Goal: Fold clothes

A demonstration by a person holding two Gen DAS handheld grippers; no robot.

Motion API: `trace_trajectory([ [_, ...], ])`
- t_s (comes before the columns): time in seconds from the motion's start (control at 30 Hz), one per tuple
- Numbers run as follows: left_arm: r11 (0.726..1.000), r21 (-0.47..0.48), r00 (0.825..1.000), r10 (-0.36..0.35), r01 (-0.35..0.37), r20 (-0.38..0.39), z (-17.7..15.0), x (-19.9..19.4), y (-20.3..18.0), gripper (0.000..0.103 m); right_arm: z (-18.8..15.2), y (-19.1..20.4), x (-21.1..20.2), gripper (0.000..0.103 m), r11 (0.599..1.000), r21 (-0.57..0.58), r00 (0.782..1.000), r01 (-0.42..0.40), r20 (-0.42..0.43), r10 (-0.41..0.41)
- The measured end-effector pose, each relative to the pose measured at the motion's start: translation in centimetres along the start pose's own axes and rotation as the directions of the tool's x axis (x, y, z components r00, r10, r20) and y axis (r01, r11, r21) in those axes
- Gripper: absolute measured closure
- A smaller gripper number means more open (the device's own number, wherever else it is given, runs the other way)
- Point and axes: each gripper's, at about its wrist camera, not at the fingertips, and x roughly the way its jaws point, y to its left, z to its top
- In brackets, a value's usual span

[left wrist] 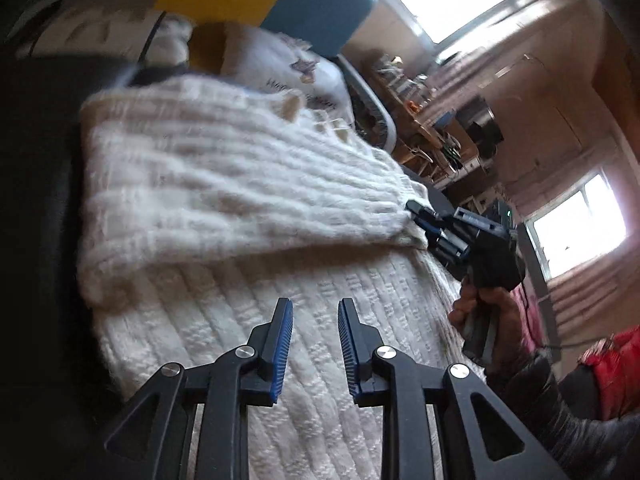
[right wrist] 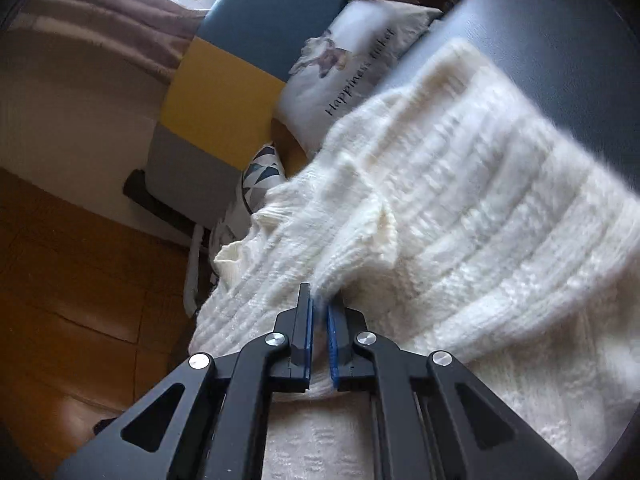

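A white knitted sweater [left wrist: 224, 184] lies on a dark round table [left wrist: 36, 240], with a fluffy ribbed part folded over a flatter part. My left gripper [left wrist: 315, 304] hovers open just above the flat part, nothing between its blue pads. In the left wrist view my right gripper [left wrist: 424, 220], held by a hand [left wrist: 476, 308], sits at the right-hand edge of the folded layer. In the right wrist view the right gripper [right wrist: 319, 296] is shut on a pinch of the sweater [right wrist: 460, 208] at that fold's edge, with white knit between the pads.
Behind the table [right wrist: 540, 20] stands a blue, yellow and grey chair [right wrist: 224, 92] with a printed cushion [right wrist: 352, 76]. Wooden floor [right wrist: 60, 280] shows to the left. Cluttered shelves [left wrist: 440, 120] and a red garment [left wrist: 616, 368] are on the right.
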Motion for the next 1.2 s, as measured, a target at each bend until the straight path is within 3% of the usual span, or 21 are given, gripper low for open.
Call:
trace_trajectory([
  [0.1, 1.000, 0.031, 0.997, 0.000, -0.002, 0.075, 1.3, -1.2, -0.9, 0.080, 0.8, 2.6, -2.5, 0.096, 0.995, -0.097, 0.999, -0.008, 0.042, 0.012],
  [0.2, 1.000, -0.015, 0.993, 0.000, 0.002, 0.119, 3.3, -1.2, -0.1, 0.080, 1.0, 3.9, -4.2, 0.096, 0.988, -0.156, 0.997, -0.011, 0.074, 0.023],
  [0.3, 0.993, -0.060, 0.993, 0.107, -0.103, 0.057, 4.0, 0.8, 1.4, 0.079, 0.3, 1.9, -2.8, 0.096, 0.990, -0.133, 0.998, 0.054, 0.031, -0.051],
  [0.4, 0.976, -0.041, 0.977, 0.212, -0.213, -0.020, 3.9, 2.8, 2.3, 0.080, -0.3, -0.3, -1.3, 0.096, 0.990, -0.104, 0.995, 0.098, -0.016, -0.100],
  [0.5, 0.975, -0.022, 0.975, 0.222, -0.222, -0.003, 3.6, 2.4, 1.9, 0.082, -0.3, -0.8, -1.2, 0.096, 0.990, -0.102, 0.994, 0.097, -0.031, -0.101],
  [0.53, 0.981, -0.028, 0.981, 0.192, -0.192, 0.017, 3.7, 1.8, 1.7, 0.081, -0.1, -0.4, -1.6, 0.096, 0.989, -0.118, 0.995, 0.093, -0.027, -0.096],
  [0.6, 0.995, -0.095, 0.996, 0.041, -0.033, 0.081, 3.1, 0.2, 1.4, 0.080, 0.5, 1.1, -2.5, 0.096, 0.986, -0.154, 0.998, 0.065, -0.012, -0.067],
  [0.67, 0.979, -0.172, 0.988, -0.084, 0.106, 0.131, 2.0, -0.8, 1.5, 0.076, 1.1, 2.7, -3.3, 0.096, 0.982, -0.187, 1.000, 0.029, 0.001, -0.030],
  [0.77, 0.926, -0.328, 0.979, -0.143, 0.185, 0.147, -0.4, 0.1, 2.8, 0.070, 1.4, 5.0, -3.6, 0.096, 0.964, -0.265, 0.999, 0.031, -0.010, -0.035],
  [0.93, 0.773, -0.582, 0.962, -0.134, 0.252, 0.239, -3.9, 1.1, 6.1, 0.070, 1.0, 3.7, -2.2, 0.096, 0.965, -0.254, 0.995, 0.072, -0.052, -0.087],
  [1.03, 0.703, -0.653, 0.948, -0.098, 0.281, 0.303, -4.7, 0.8, 6.9, 0.069, 1.3, 3.1, -2.4, 0.096, 0.969, -0.236, 0.995, 0.069, -0.051, -0.084],
  [1.2, 0.596, -0.761, 0.941, 0.028, 0.255, 0.338, -4.7, 1.0, 7.7, 0.069, 1.9, 4.0, -3.0, 0.096, 0.965, -0.255, 0.997, 0.058, -0.040, -0.071],
])
